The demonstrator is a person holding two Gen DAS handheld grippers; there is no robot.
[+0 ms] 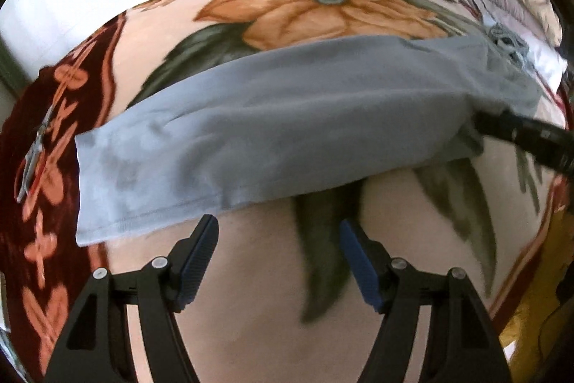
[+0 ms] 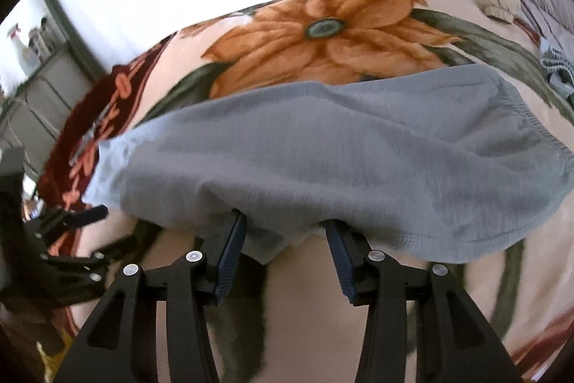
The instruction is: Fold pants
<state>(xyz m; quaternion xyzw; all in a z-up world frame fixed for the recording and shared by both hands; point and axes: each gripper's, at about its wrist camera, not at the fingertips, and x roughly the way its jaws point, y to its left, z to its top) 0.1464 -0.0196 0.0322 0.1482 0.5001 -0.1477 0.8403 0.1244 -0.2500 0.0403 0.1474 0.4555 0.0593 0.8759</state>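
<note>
On floral blanket (image 1: 251,275), grey pants (image 1: 251,139), left hand-held gripper (image 1: 278,232) spread empty, right hand-held gripper (image 2: 283,221) fingertips hidden, grip unclear.

both grippers (image 1: 278,232) (image 2: 285,225) angled downward, jaws apart.

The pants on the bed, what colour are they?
Grey. The pants show best in the right wrist view, lying on the flowery blanket.

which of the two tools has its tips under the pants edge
The right tool: its tips disappear beneath the grey pants. The left tool stands clear.
</note>
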